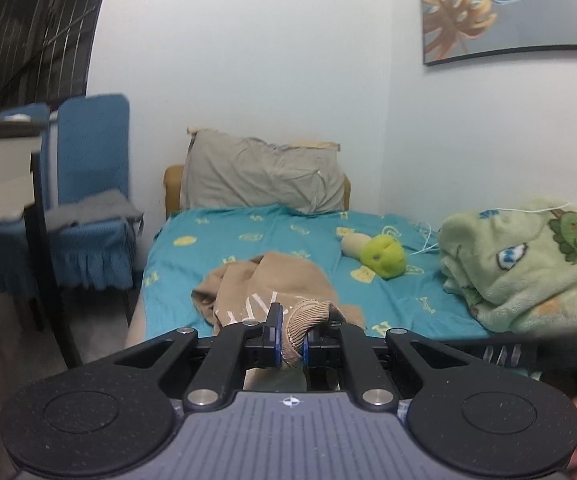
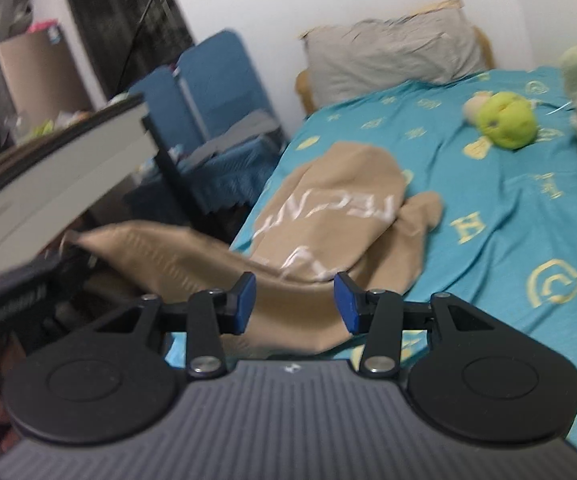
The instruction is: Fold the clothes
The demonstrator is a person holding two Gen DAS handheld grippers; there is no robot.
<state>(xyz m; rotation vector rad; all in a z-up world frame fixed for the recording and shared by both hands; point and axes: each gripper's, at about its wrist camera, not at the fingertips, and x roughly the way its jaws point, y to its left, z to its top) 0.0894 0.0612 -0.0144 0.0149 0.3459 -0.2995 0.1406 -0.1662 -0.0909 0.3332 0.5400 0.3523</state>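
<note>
On the bed [image 2: 508,208], with its blue-green sheet, your tan sweatshirt [image 2: 328,208] lies in a loose heap near the left edge. It is not flat. White letters show on it, and one long part stretches off to the left, past the side of the bed.

Start at the left. Your left hand-held gripper [image 1: 291,340] is squeezed tight on a ribbed cuff [image 1: 308,316] of the sweatshirt. The ribbed part is thick and bunched up between the blue pads, so it should hold well there.

Now look right. Your right hand-held gripper [image 2: 294,300] has its blue pads wide apart, with nothing in them. It hangs just over the near fold of the sweatshirt.

The sweatshirt looks soft and floppy. It will sag and droop when you lift it, not stay stiff. It looks thick, so it may be a bit heavy for cloth, but it will not break. I think the best spots to grab are the ribbed cuffs and the bottom hem, because they are firmer than the middle.

Farther right on the bed sit a green plush toy [image 2: 504,120] and a pale green fleece blanket [image 1: 528,264], well apart from the sweatshirt.
</note>
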